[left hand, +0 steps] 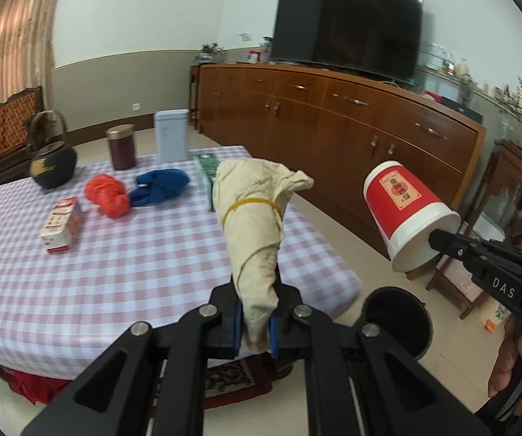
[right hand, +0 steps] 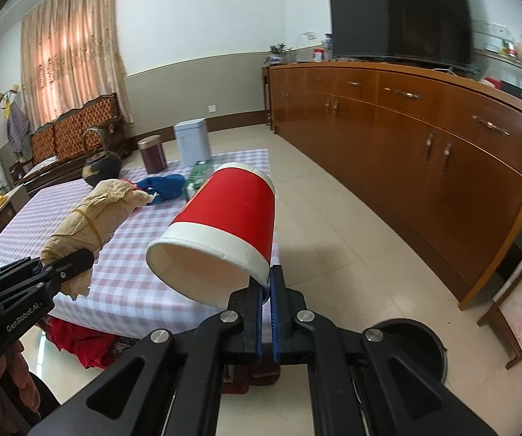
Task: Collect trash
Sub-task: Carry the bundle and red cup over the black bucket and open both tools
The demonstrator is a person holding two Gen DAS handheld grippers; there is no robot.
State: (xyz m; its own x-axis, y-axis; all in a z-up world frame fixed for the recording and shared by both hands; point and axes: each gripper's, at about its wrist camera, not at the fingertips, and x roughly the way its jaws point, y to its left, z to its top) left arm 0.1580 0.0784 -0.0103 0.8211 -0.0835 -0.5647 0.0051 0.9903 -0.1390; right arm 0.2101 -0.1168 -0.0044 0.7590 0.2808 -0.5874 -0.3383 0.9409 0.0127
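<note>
My left gripper (left hand: 255, 321) is shut on a crumpled beige paper bundle (left hand: 253, 218) tied with a yellow rubber band, held above the table's near right corner. It also shows in the right wrist view (right hand: 90, 218). My right gripper (right hand: 266, 290) is shut on the rim of a red and white paper cup (right hand: 221, 236), held tilted over the floor right of the table; the cup shows in the left wrist view (left hand: 406, 210) too. A black round bin (left hand: 399, 319) stands on the floor below; the right wrist view (right hand: 410, 348) shows it as well.
On the checked tablecloth (left hand: 134, 254) lie an orange bag (left hand: 108, 196), a blue bag (left hand: 159, 185), a small red and white carton (left hand: 61, 229), a green box (left hand: 206, 174), a black kettle (left hand: 52, 163), a brown tin (left hand: 120, 147) and a white tin (left hand: 171, 140). A long wooden sideboard (left hand: 333, 116) with a TV stands behind.
</note>
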